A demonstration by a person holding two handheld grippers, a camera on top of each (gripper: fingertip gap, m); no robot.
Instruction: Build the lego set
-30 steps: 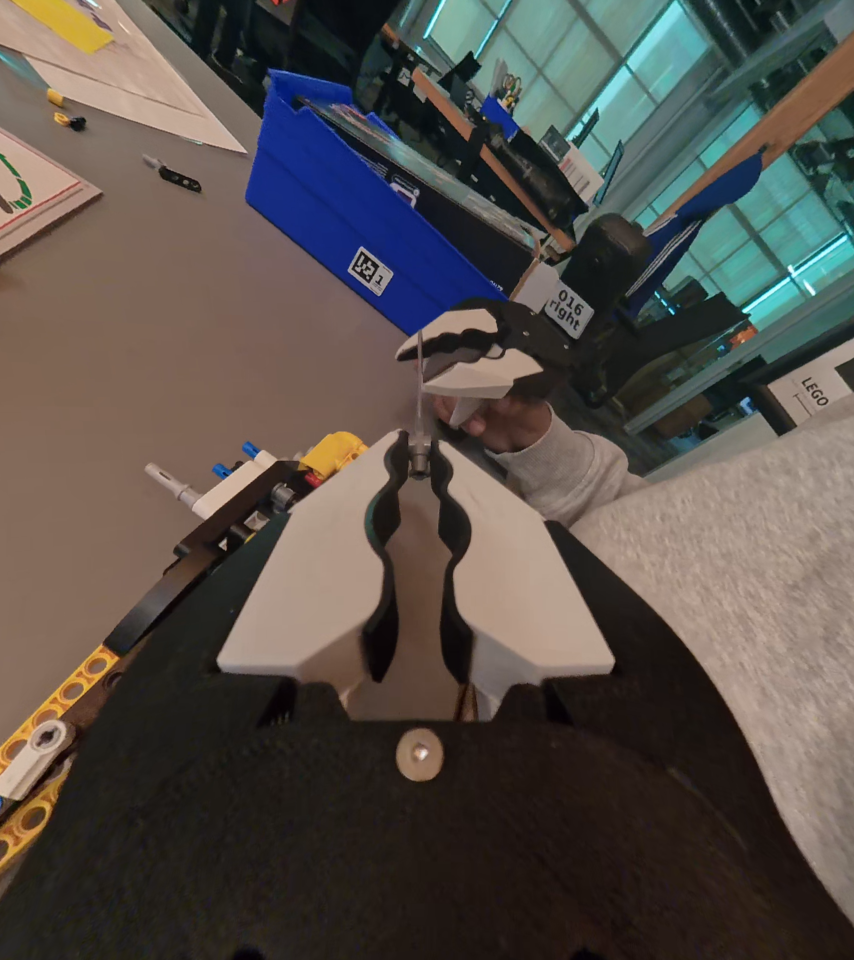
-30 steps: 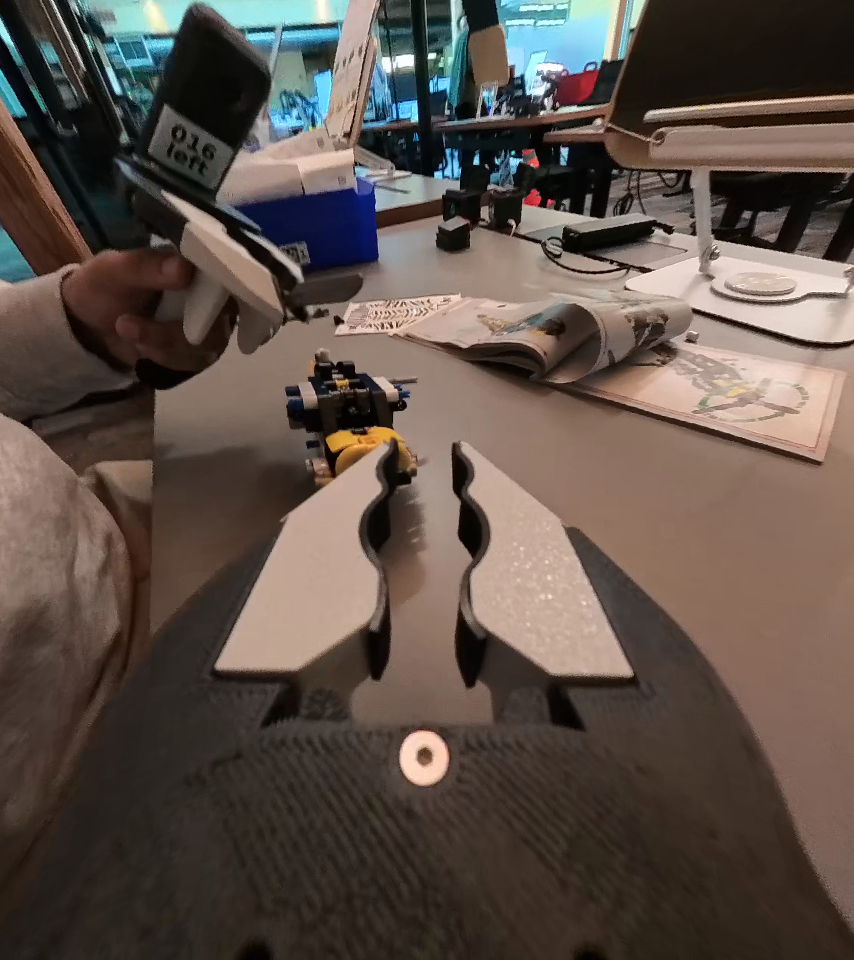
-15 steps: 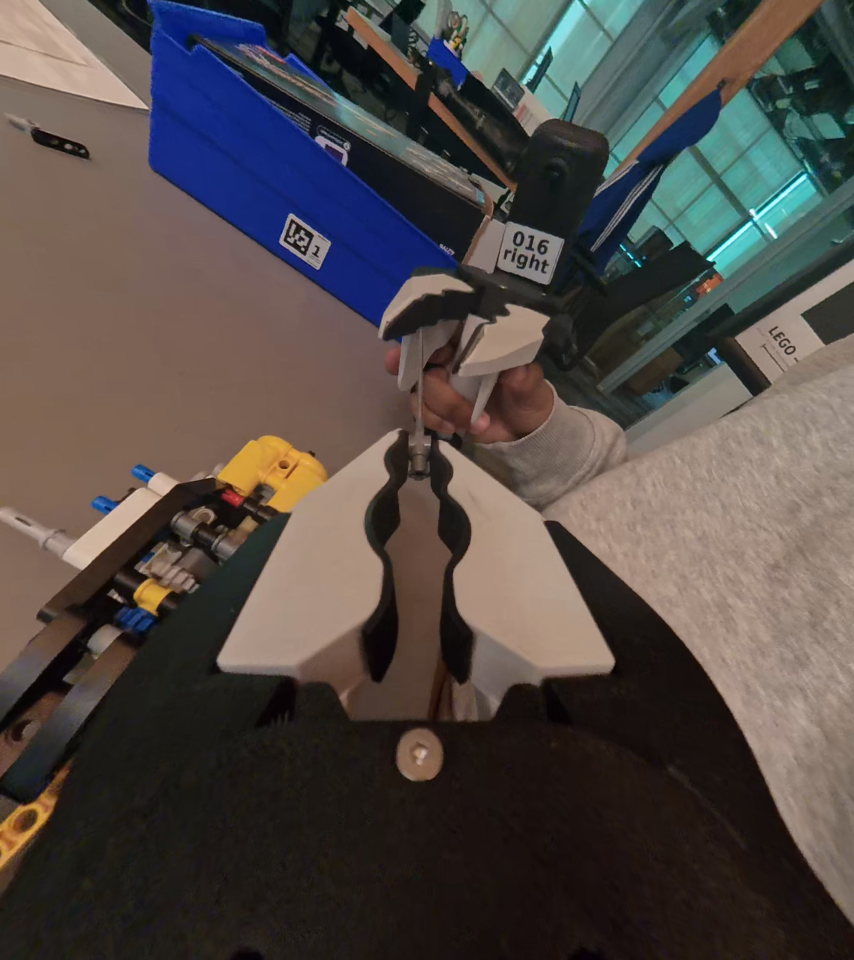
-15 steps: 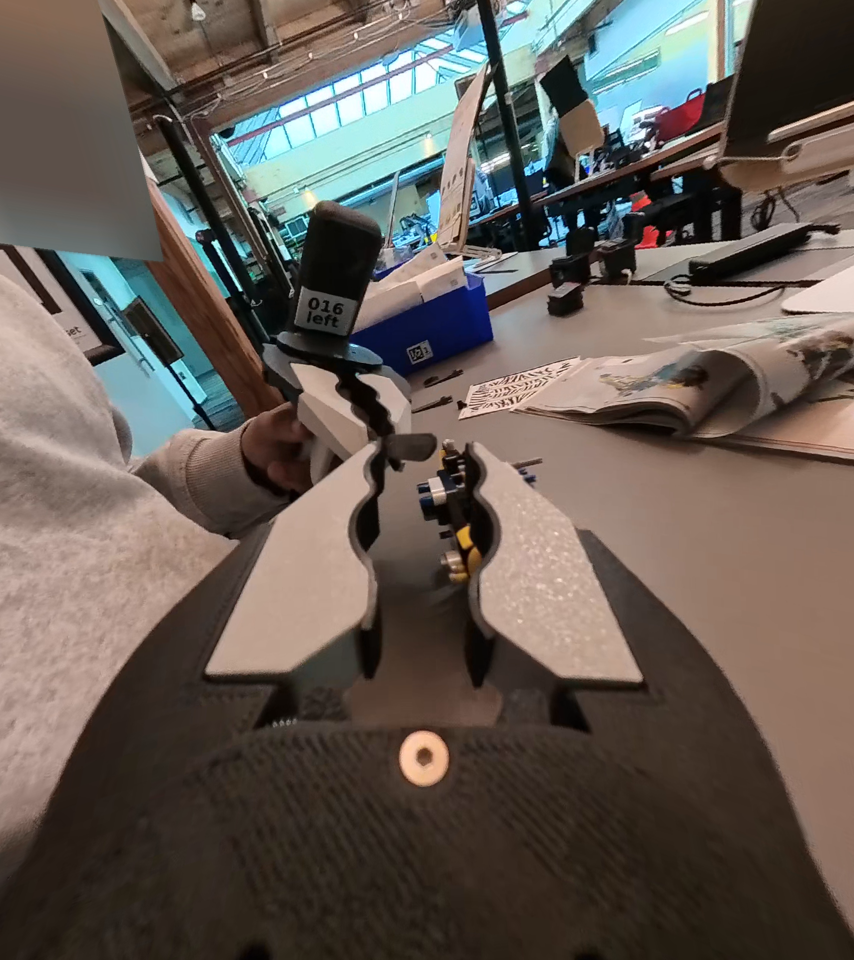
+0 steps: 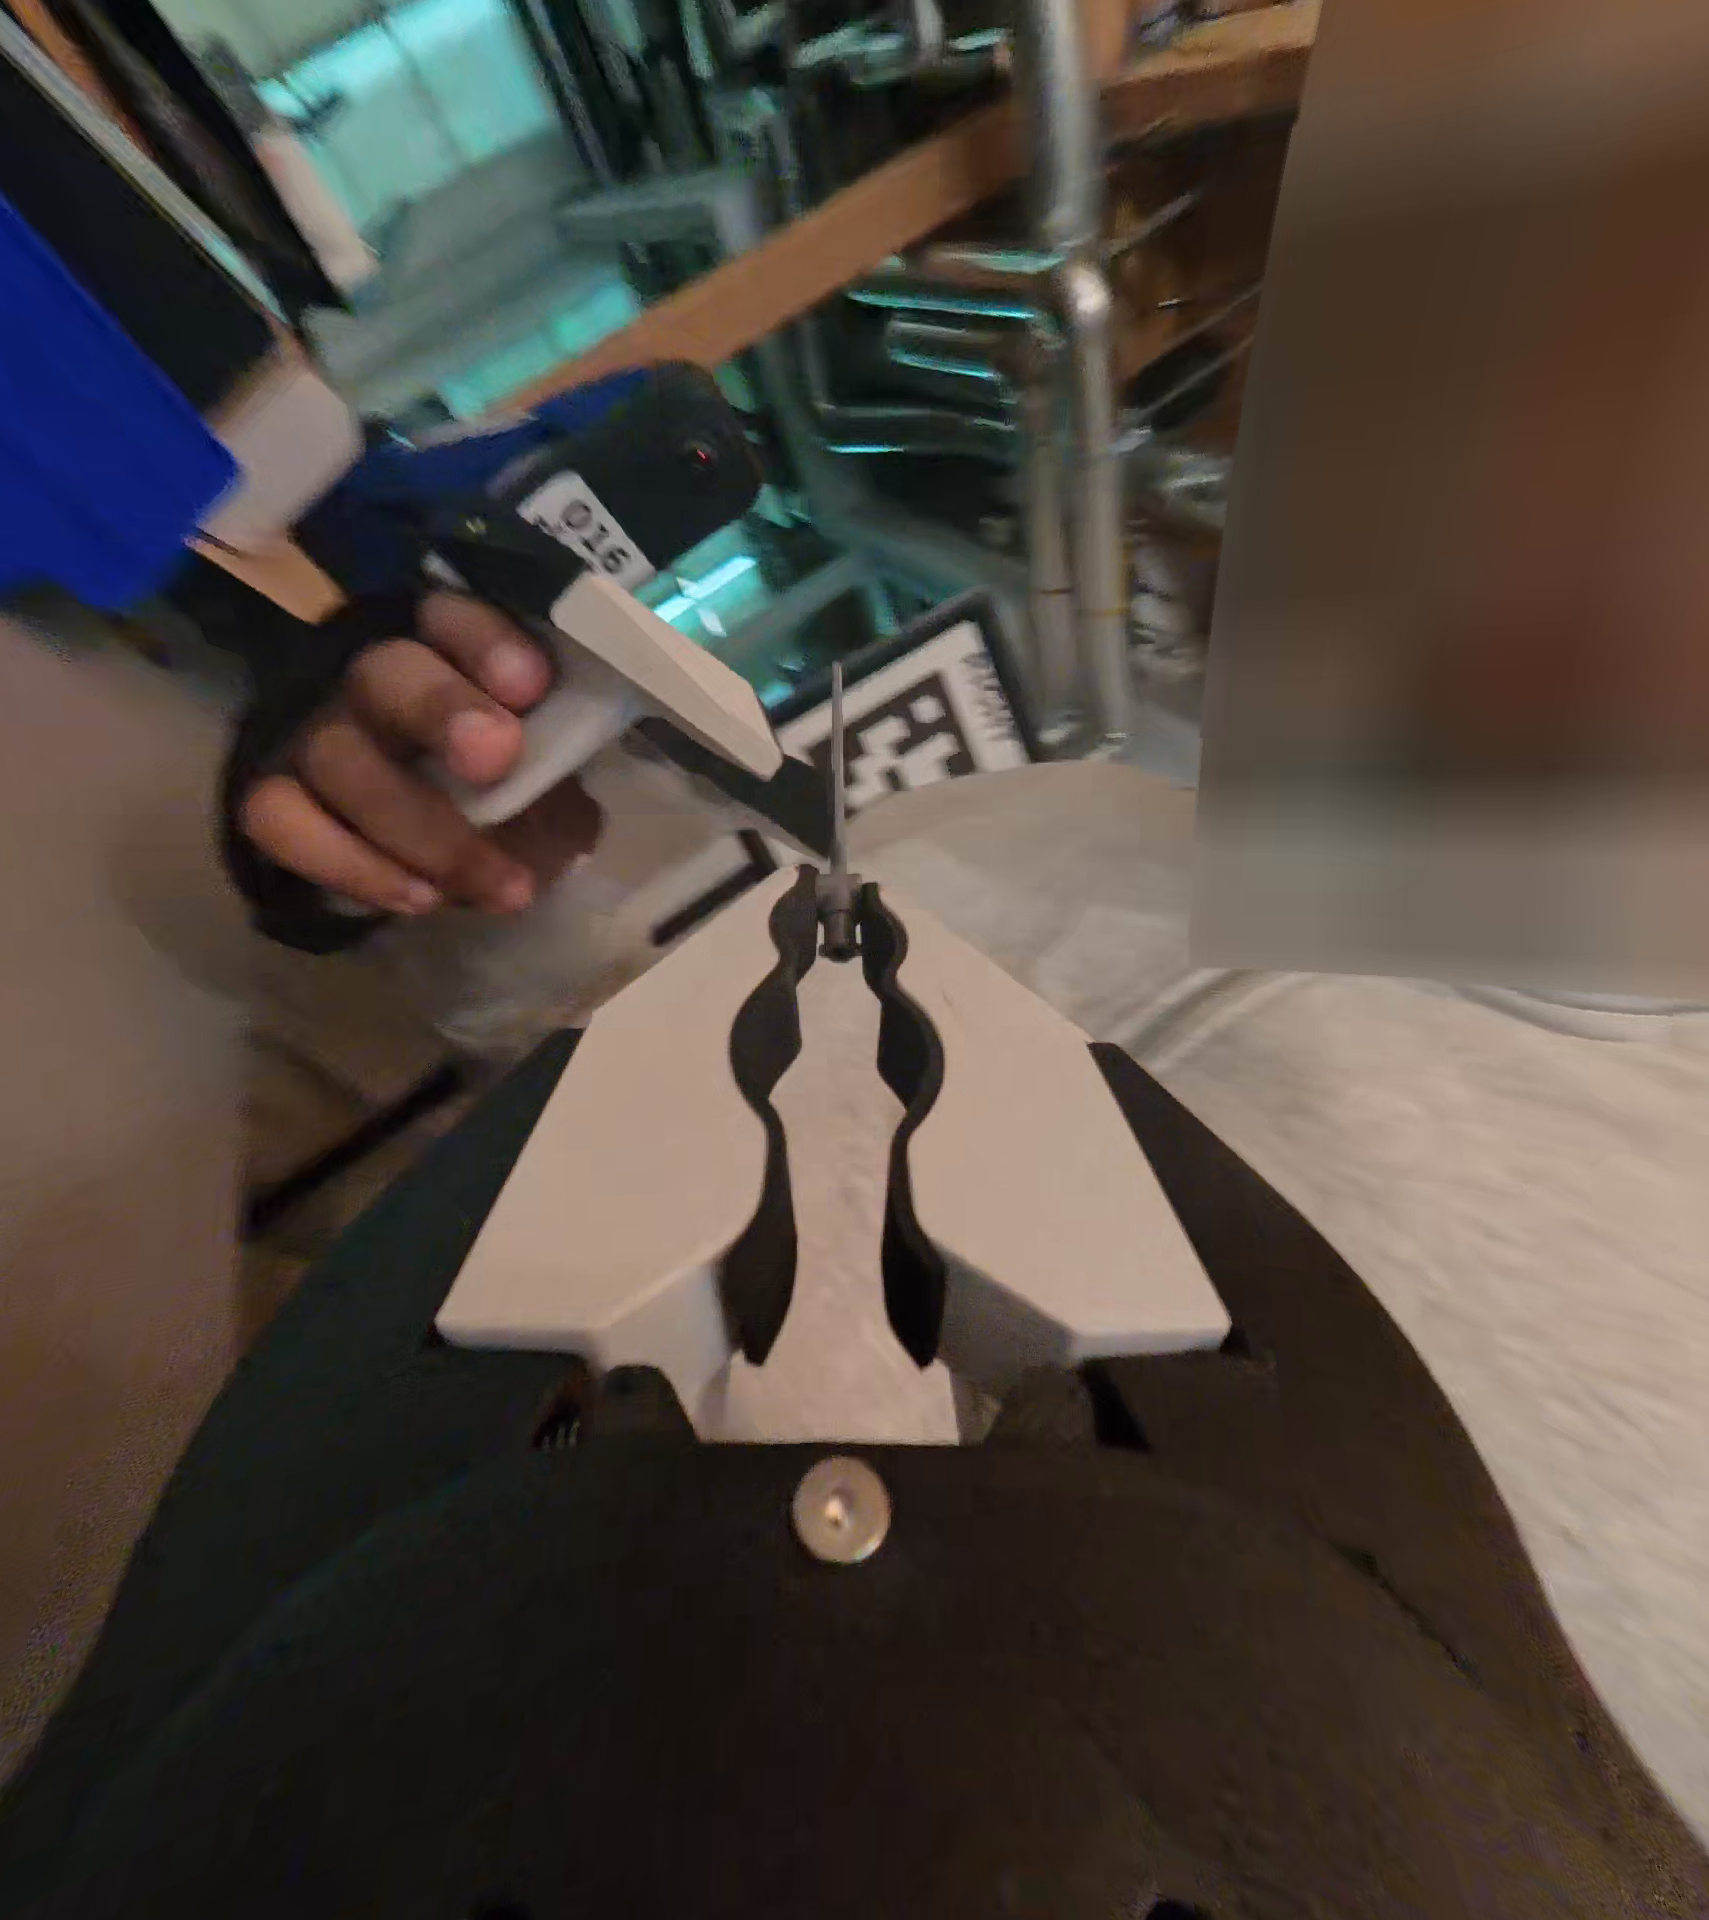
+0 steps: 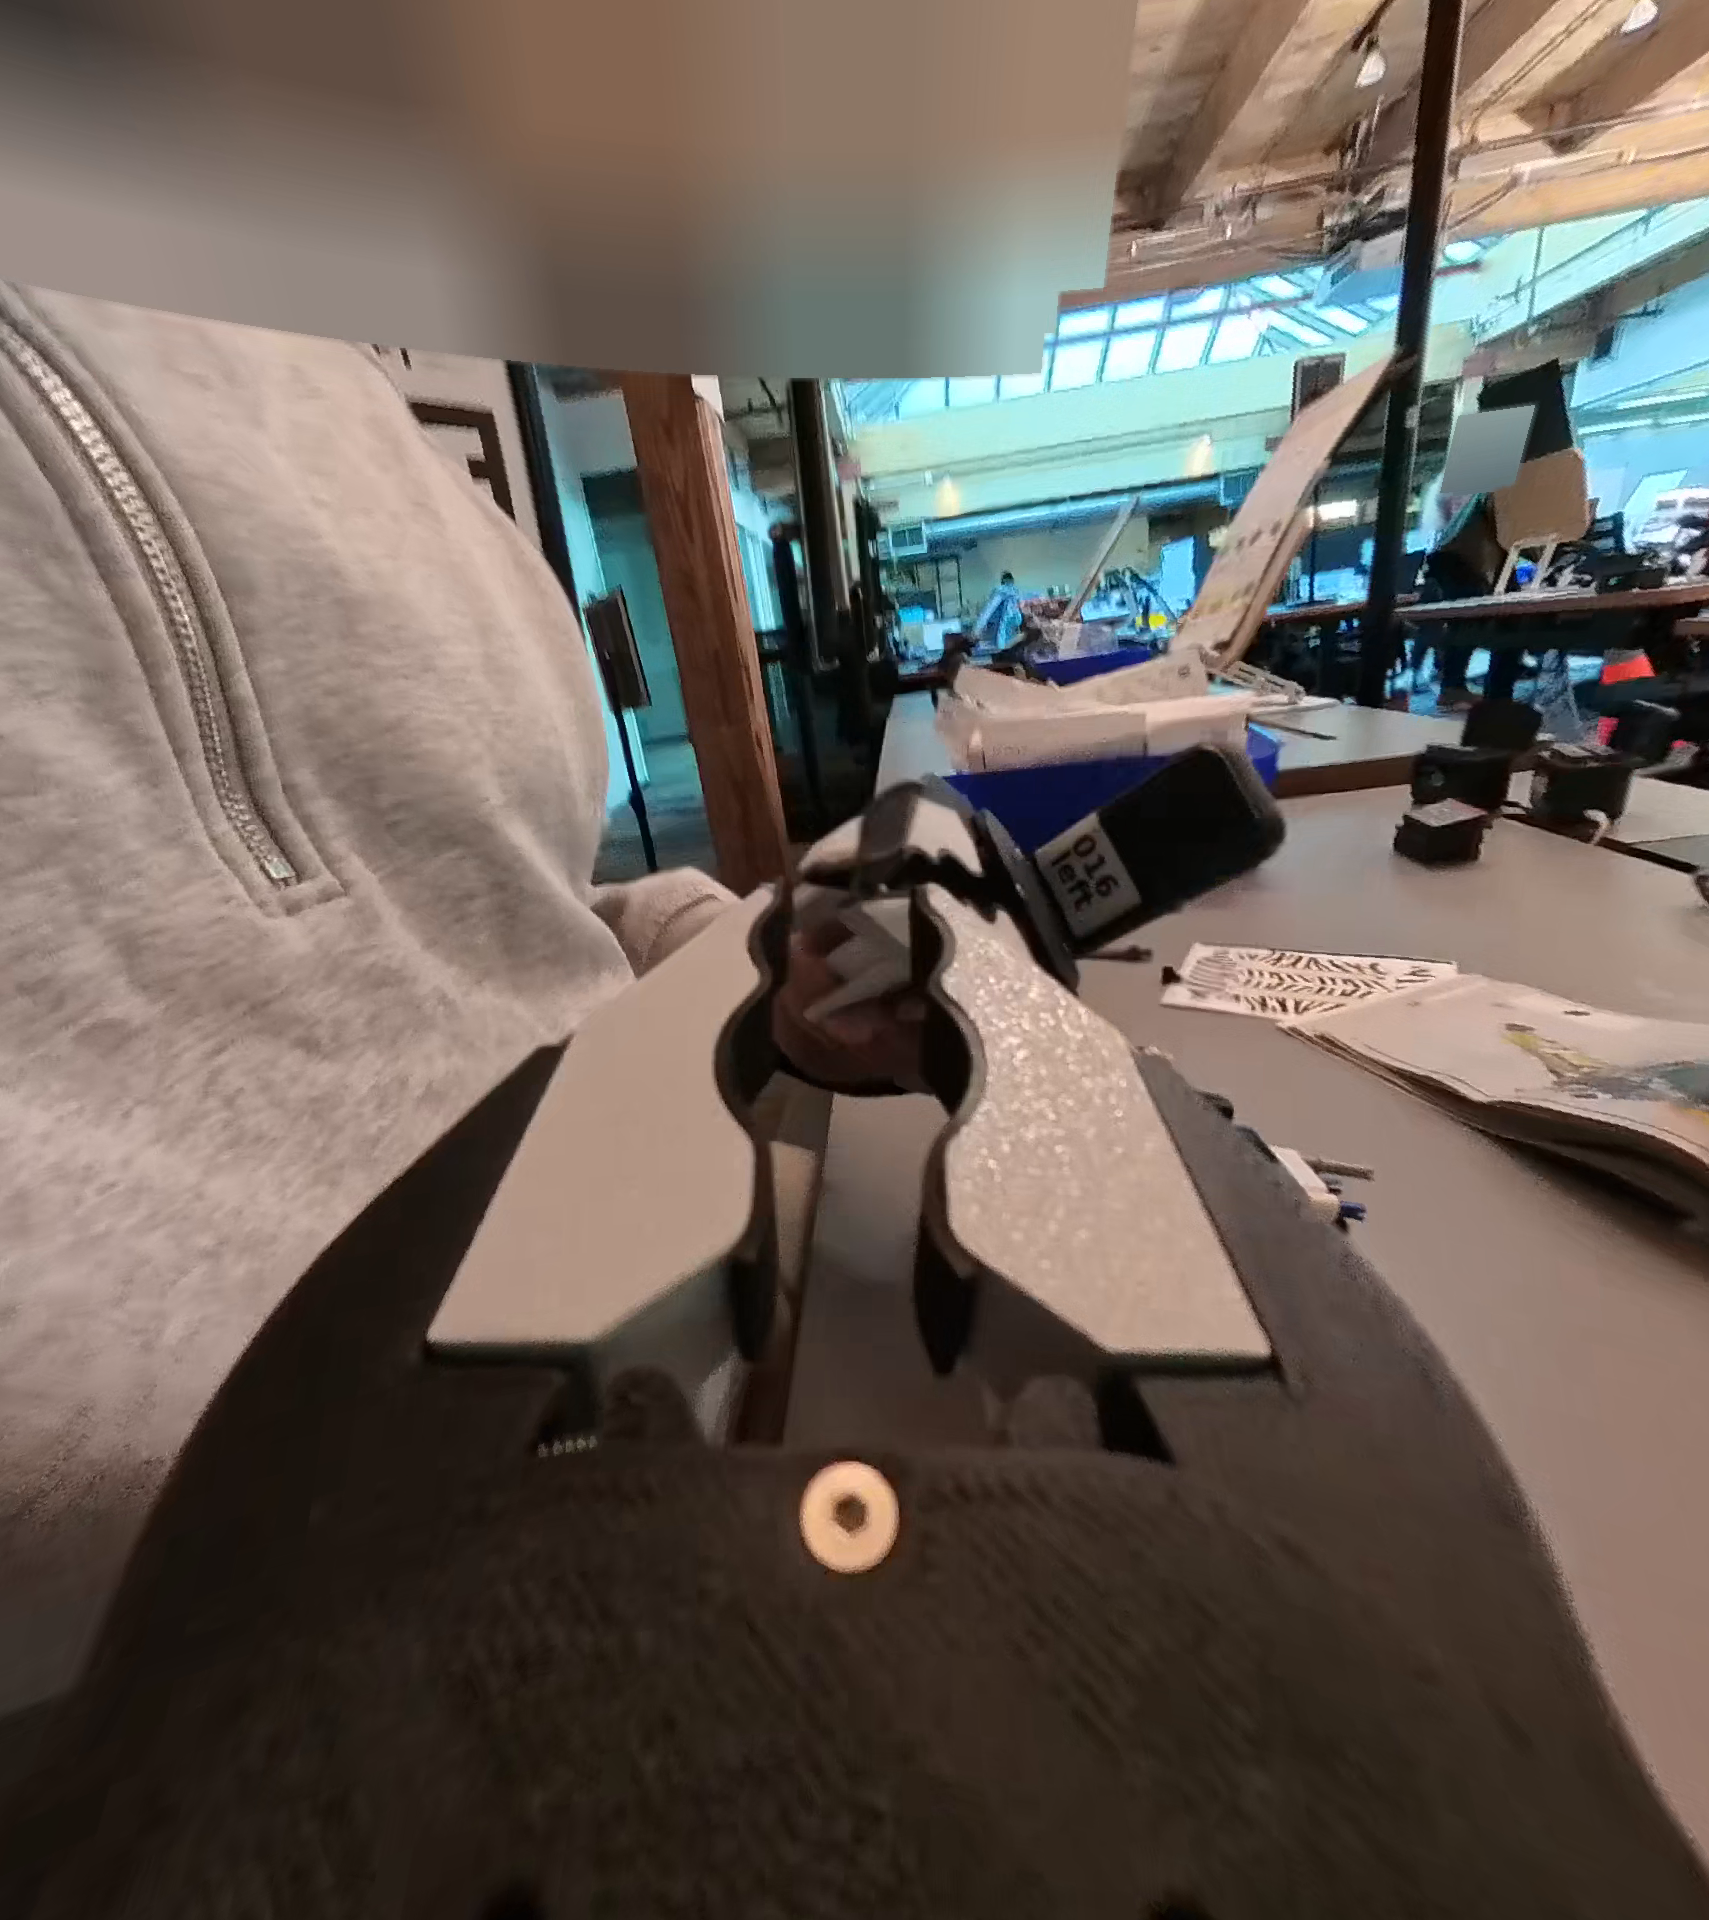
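I saw a grey table with an open booklet lying on it, a striped sheet just beyond. A blue bin sat farther back, near a wooden post. A grey zip sweater filled my left side.

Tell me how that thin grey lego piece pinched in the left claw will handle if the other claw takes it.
The grey lego piece is probably very light: the left claw holds it by its thick base alone. Its thin blade stands straight up with no sag, so likely stiff plastic. The pinch is only at the fingertips, so a sideways nudge from the right claw might pivot it or pop it loose.
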